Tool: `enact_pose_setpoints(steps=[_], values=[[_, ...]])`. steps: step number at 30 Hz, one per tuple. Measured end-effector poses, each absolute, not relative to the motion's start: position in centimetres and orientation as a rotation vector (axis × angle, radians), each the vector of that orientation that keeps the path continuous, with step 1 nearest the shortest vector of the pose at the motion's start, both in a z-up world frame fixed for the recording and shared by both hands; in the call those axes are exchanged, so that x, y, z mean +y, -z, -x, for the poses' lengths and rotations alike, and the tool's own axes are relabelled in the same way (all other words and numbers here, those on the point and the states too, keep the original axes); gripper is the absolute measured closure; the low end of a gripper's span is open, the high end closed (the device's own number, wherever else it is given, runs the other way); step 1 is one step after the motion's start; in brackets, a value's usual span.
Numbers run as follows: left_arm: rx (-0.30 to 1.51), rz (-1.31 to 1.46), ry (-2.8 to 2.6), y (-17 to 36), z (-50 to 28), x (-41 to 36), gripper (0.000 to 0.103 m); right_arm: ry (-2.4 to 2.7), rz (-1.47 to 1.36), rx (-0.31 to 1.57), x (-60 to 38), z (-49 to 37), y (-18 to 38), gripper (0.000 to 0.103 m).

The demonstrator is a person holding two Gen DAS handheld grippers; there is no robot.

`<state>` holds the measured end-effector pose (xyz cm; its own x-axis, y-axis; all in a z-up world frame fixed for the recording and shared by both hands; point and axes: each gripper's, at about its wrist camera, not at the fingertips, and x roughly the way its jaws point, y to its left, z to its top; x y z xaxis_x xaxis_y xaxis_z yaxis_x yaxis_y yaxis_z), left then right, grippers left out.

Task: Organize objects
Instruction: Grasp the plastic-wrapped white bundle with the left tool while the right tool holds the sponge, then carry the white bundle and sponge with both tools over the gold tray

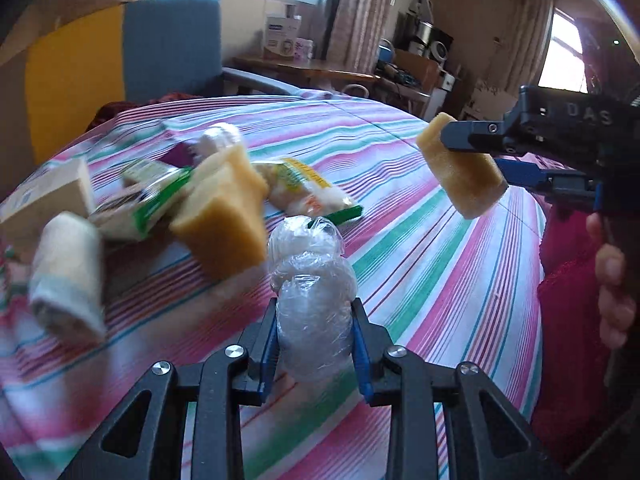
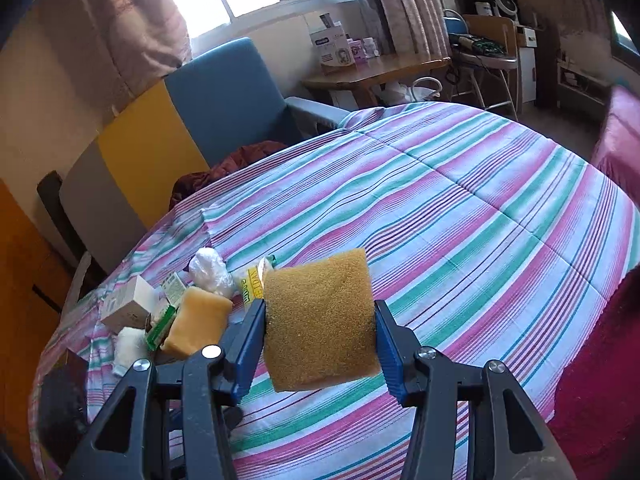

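Sponge [image 2: 320, 324] clamped between right gripper [image 2: 320, 344] fingers, held above the striped bed [image 2: 460, 208]. Left gripper [image 1: 314, 344] fingers closed on a plastic-wrapped bundle [image 1: 310, 284], also lifted, near the pile [image 1: 160, 204] at the bed's left. Risk: slick wrap could slip out; soft sponge may twist on release.

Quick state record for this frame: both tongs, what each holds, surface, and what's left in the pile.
left tongs: shut on plastic-wrapped bundle
right tongs: shut on sponge, held above the bed
surface: striped bedspread
pile: second sponge, small cardboard box, white roll, yellow-printed packet
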<state>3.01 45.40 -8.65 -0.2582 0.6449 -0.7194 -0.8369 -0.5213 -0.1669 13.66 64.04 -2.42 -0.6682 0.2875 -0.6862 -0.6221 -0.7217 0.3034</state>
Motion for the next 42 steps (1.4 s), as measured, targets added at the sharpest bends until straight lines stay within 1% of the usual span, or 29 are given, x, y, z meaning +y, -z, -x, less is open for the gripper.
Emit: enact_pose_setpoints(steps=[7, 13, 15, 22, 29, 42], values=[[0.235, 0.963, -1.944, 9.3, -4.3, 40.9, 0.072, -2.395, 0.903, 0.603, 62.6, -12.7, 2.4, 0.051], [0.316, 0.891, -1.950, 9.1, -7.2, 39.2, 0.072, -2.433, 0.934, 0.464, 60.9, -11.8, 2.1, 0.051], [0.315, 0.888, -1.941, 8.9, -7.4, 39.0, 0.073, -2.457, 0.943, 0.422, 60.2, -11.5, 2.0, 0.051], [0.215, 0.874, -1.938, 7.0, -8.3, 34.8, 0.073, -2.500, 0.990, 0.332, 58.6, -10.8, 2.2, 0.051], [0.129, 0.815, -1.990, 3.8, -8.3, 30.2, 0.073, -2.540, 1.003, 0.325, 58.0, -10.7, 2.1, 0.051], [-0.098, 0.884, -2.204, 1.1, -3.2, 18.9, 0.073, -2.608, 1.002, 0.228, 55.7, -10.4, 1.7, 0.051]])
